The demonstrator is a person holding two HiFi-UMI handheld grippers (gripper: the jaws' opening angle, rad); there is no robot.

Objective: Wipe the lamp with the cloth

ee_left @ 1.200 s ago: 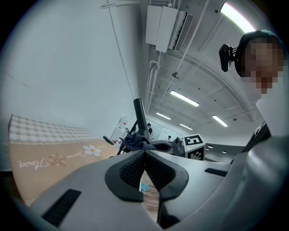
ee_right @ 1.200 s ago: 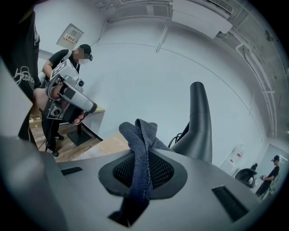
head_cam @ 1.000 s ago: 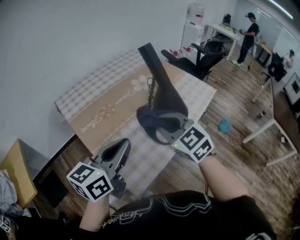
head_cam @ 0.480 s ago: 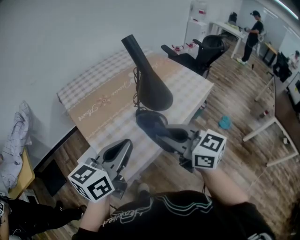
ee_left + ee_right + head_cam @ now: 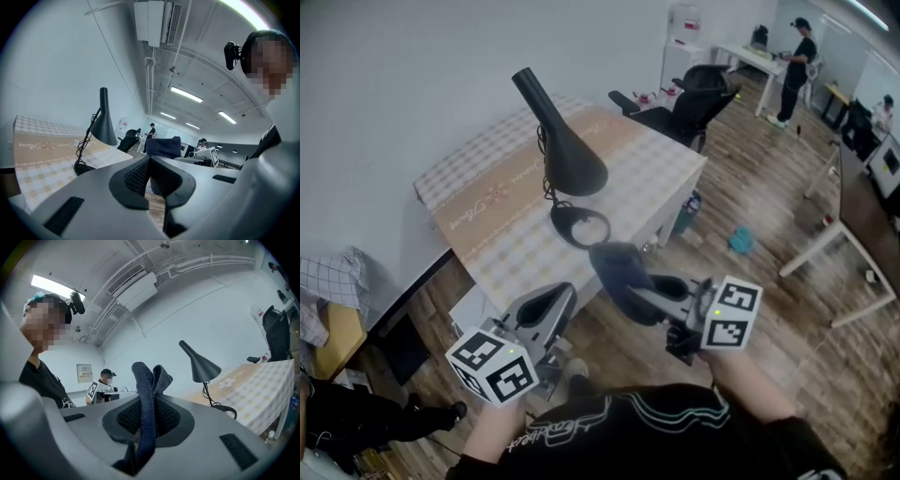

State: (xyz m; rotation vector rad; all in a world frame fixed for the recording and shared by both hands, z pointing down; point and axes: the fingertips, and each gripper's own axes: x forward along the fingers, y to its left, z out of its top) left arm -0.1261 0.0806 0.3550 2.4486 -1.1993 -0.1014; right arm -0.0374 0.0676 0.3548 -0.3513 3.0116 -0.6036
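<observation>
A black desk lamp (image 5: 567,155) with a cone shade stands on the checked tablecloth of the table (image 5: 478,202), its round base (image 5: 579,226) near the front edge. My right gripper (image 5: 630,286) is shut on a dark blue cloth (image 5: 617,267), held off the table's front edge and apart from the lamp. The right gripper view shows the cloth (image 5: 146,394) folded between the jaws, with the lamp (image 5: 199,364) beyond. My left gripper (image 5: 547,305) is lower left, jaws together with nothing in them. The left gripper view shows the lamp (image 5: 104,123) and the cloth (image 5: 163,146).
A black office chair (image 5: 694,89) stands behind the table's right end. White desks and a standing person (image 5: 797,56) are at the back right. A blue object (image 5: 739,241) lies on the wood floor. Checked clothing (image 5: 328,281) hangs at the left, by the wall.
The right gripper with the cloth has drawn back from the lamp's shade, down past the table's edge. The whole view has backed away from the table. The left gripper stayed shut.
</observation>
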